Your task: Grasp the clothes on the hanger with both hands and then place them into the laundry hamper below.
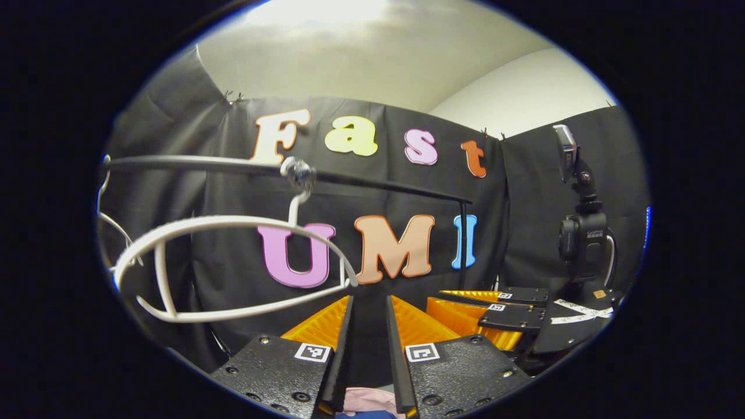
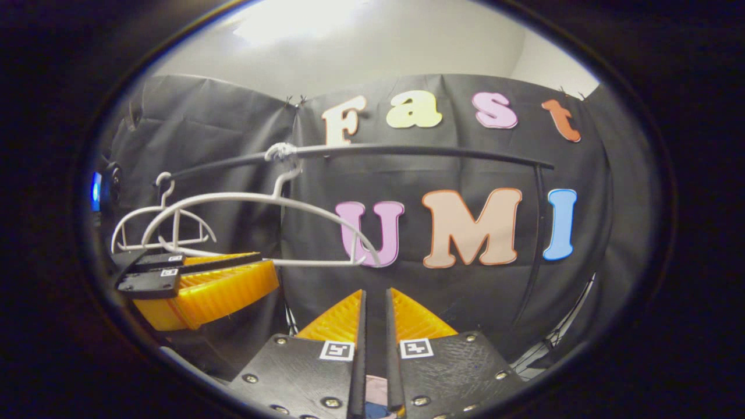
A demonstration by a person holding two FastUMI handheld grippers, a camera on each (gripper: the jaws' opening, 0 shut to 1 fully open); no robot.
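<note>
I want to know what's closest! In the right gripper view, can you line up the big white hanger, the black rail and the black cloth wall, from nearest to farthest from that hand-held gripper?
1. White hanger: nearest to the right hand-held gripper, up and left, empty.
2. Black rail: higher up; the hanger hooks on it.
3. Black cloth wall: farthest, behind everything.

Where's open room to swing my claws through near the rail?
Free: the stretch under the black rail, between the white hanger and the rail's post. Crowded: the left end, where the hangers bunch and the left claw sits just below them.
</note>
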